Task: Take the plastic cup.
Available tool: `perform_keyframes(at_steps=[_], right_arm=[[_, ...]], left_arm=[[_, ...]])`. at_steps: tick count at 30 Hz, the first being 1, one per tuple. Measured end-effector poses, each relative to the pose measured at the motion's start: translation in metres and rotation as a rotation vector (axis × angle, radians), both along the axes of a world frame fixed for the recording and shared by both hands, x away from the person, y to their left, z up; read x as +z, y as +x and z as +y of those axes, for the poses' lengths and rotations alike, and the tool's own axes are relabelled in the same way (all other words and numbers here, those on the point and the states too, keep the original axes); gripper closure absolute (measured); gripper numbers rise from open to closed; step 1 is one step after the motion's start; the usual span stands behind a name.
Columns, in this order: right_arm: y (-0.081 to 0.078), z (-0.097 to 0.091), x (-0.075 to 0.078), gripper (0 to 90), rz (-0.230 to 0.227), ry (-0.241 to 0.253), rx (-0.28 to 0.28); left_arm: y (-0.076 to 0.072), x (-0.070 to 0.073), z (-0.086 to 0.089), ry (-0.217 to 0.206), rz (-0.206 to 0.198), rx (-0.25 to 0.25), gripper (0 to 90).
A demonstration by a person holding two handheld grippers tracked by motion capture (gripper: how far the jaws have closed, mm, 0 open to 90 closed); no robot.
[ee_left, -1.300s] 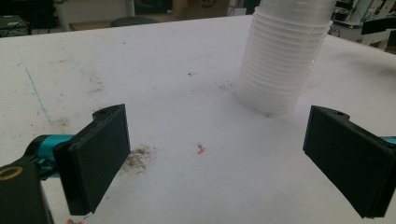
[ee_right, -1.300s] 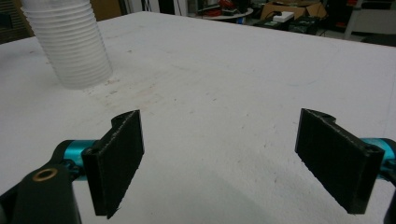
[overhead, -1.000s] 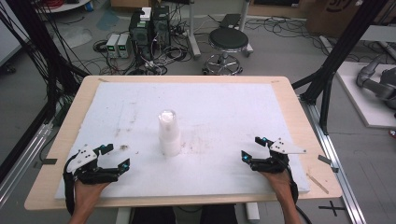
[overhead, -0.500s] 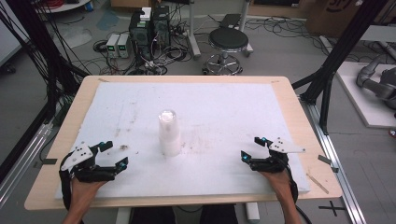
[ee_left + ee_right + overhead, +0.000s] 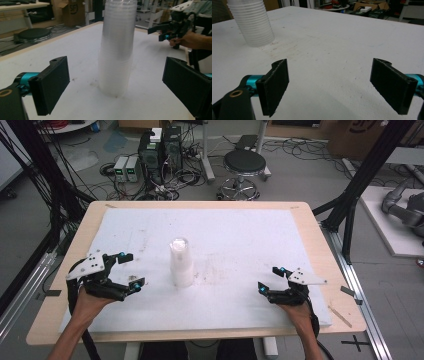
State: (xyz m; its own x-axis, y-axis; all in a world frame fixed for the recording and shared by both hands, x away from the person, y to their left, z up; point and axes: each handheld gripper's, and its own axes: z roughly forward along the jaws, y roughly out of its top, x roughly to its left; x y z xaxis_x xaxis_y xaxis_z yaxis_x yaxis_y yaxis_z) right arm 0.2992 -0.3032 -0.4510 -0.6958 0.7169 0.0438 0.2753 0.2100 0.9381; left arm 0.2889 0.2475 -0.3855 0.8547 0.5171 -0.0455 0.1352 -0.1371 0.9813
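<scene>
White-topped desk across mid-frame, stack of clear cups upright at its centre, left tool released at lower left and aimed at it, right tool released at lower right; best squeezed low and gently, lest the stack tip.

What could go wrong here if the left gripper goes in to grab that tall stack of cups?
1. The stack of cups is tall, narrow and freestanding on the white mat; a push from one jaw of the open left gripper could tip it.
2. The cups look thin and translucent, so a hard squeeze might crush them or lift several at once.
3. The right gripper sits open and apart from the stack, too far to steady it.
</scene>
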Motion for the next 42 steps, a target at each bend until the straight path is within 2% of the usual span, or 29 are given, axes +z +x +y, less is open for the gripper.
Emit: perform_keyframes(at_steps=[2, 3, 4, 7, 13, 18, 22, 29, 30, 35, 42], right_arm=[[0.0, -0.001, 0.0, 15.3, -0.004, 0.0, 0.0], [0.0, -0.001, 0.0, 15.3, -0.005, 0.002, 0.001], [0.0, -0.001, 0.0, 15.3, -0.006, 0.002, 0.003], [-0.001, -0.001, 0.0, 15.3, -0.003, 0.004, 0.003], [-0.001, -0.001, 0.0, 15.3, 0.0, 0.008, 0.001], [0.0, -0.001, 0.0, 15.3, -0.001, 0.013, 0.0], [0.0, -0.001, 0.0, 15.3, 0.005, 0.011, 0.001], [0.001, -0.001, 0.0, 15.3, 0.006, 0.014, -0.002], [0.001, -0.001, 0.0, 15.3, 0.01, 0.015, -0.003], [0.001, -0.002, 0.0, 15.3, 0.005, 0.014, -0.002], [0.001, -0.002, 0.0, 15.3, 0.004, 0.017, -0.001]], left_arm=[[0.007, 0.008, -0.004, 0.02, 0.006, -0.04, 7.2], [0.007, 0.008, -0.004, 0.02, 0.006, -0.04, 7.1], [0.013, 0.015, -0.008, 0.042, 0.006, -0.071, 6.5], [0.021, 0.022, -0.015, 0.042, 0.008, -0.112, 6.5], [0.032, 0.025, -0.027, 0.041, 0.017, -0.159, 6.5], [0.047, 0.031, -0.038, 0.065, 0.035, -0.195, 6.5], [0.056, 0.034, -0.047, 0.059, 0.036, -0.23, 6.5], [0.067, 0.033, -0.063, 0.054, 0.031, -0.254, 6.5], [0.07, 0.032, -0.069, 0.05, 0.025, -0.273, 6.5], [0.077, 0.026, -0.082, 0.051, 0.026, -0.277, 6.5], [0.084, 0.019, -0.091, 0.04, 0.039, -0.269, 6.5]])
